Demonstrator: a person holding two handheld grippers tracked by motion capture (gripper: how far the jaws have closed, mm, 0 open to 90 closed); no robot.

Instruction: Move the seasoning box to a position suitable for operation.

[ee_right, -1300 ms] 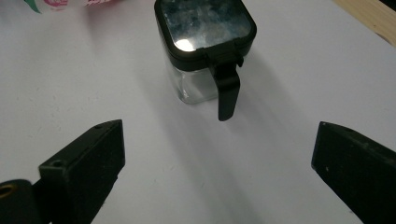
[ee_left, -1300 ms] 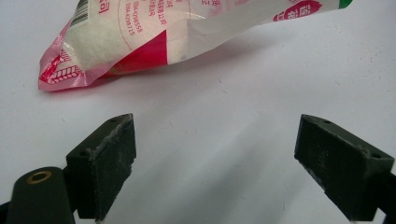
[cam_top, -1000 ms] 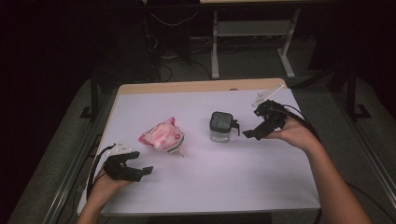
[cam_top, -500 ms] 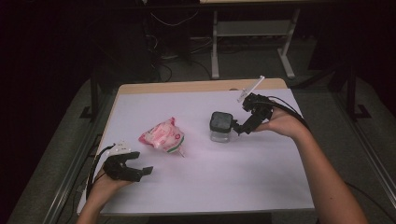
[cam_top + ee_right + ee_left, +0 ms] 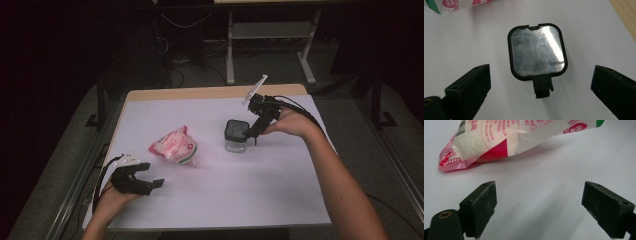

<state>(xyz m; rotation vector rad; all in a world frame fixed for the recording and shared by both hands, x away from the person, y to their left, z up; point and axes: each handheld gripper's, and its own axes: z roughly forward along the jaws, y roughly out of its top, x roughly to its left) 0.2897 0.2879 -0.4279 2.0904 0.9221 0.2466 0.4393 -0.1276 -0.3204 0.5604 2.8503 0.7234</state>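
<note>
Jaws of the right gripper [image 5: 252, 131] are spread above the jar [image 5: 236, 136]; the left gripper [image 5: 145, 176] is held spread near the bag [image 5: 174, 146].

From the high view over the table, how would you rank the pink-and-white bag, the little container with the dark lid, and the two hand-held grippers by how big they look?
1. Pink-and-white bag, largest.
2. Left gripper and right gripper: alike; the left is nearer the camera, so I won't rank them.
3. Container, smallest, though close to the grippers.
</note>
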